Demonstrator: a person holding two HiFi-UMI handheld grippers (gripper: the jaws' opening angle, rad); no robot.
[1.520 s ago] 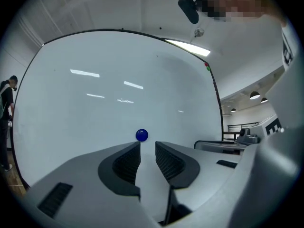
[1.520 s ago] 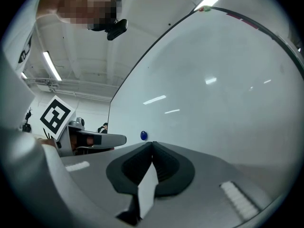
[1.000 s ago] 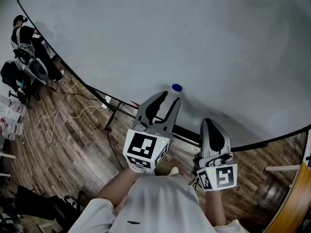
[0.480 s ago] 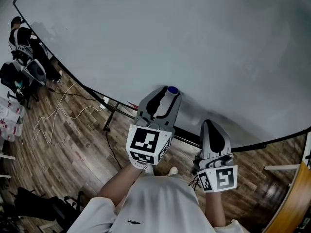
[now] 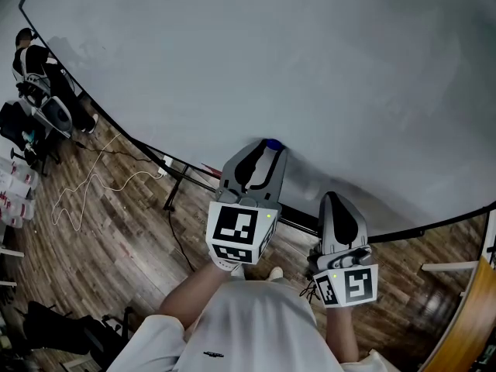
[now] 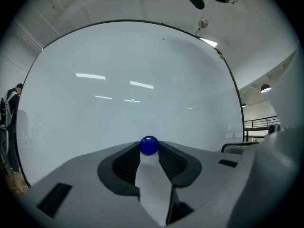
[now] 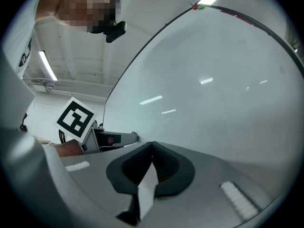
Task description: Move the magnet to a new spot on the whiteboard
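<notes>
Left hand-held gripper (image 5: 264,150) advanced; jaws, just closing, clasp the magnet (image 6: 149,145).

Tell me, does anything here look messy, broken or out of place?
Nothing looks broken or spilled. The one untidy thing is a loose white cable that snakes across the floor at the left, below the whiteboard. It lies in open loops, so someone might trip on it.
</notes>
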